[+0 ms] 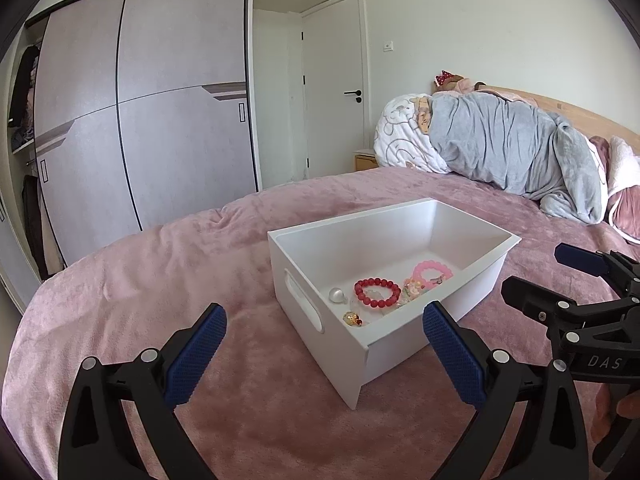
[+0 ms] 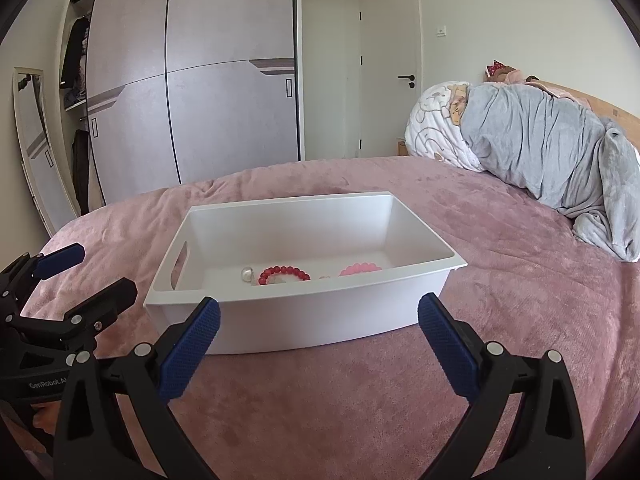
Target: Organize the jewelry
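Observation:
A white plastic bin (image 1: 400, 354) stands on the pink bedspread; it also shows in the right wrist view (image 2: 320, 320). Inside lie a red bead bracelet (image 1: 377, 292), a pink bead bracelet (image 1: 433, 272), a pearl-like bead (image 1: 336, 294), a small gold charm (image 1: 352, 318) and some clear pieces. The red bracelet (image 2: 283, 274) and pink bracelet (image 2: 360, 269) peek over the bin's near wall. My left gripper (image 1: 325, 334) is open and empty, just in front of the bin. My right gripper (image 2: 319, 326) is open and empty, in front of the bin's long side.
The pink bedspread (image 1: 160, 280) covers the bed. A grey blanket and white quilt (image 1: 500, 148) are piled at the headboard. A wardrobe with sliding doors (image 1: 140, 120) and a white door (image 1: 336, 88) stand beyond. A mirror (image 2: 36, 144) leans on the wall.

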Available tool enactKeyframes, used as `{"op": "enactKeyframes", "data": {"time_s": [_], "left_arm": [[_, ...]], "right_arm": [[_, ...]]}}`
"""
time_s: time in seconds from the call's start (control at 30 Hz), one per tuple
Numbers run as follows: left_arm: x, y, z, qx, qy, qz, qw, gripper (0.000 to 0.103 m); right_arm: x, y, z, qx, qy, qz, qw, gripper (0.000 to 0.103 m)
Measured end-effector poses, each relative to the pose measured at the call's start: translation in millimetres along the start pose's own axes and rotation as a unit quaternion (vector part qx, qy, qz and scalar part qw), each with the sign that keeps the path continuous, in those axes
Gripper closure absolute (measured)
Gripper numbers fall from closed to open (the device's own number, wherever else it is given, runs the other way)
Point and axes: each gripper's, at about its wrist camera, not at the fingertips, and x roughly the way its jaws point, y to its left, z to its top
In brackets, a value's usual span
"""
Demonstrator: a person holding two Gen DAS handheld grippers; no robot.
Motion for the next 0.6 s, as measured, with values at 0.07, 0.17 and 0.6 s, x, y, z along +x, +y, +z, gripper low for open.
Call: {"op": "enactKeyframes", "data": {"time_s": [0.07,0.17,0.6], "left_arm": [[0.2,-1.5,0.7,0.003,-0.004,-0.001,1.0000,0.004],[-0.5,-1.8,0.5,0.001,-0.009,-0.008,0.9999,0.004],[-6.2,-3.4,-0.5,0.018,-0.019,-0.009,0.9996,0.004]], "right_arm": [[0.9,1.0,-0.7,-0.001,0.002,0.000,1.000,0.005],[1.1,0.7,-1.0,-0.001,0.002,0.000,1.000,0.005],[0.6,-4.6,-2.5,0.005,0.002,-0.004,1.000,0.005]]}}
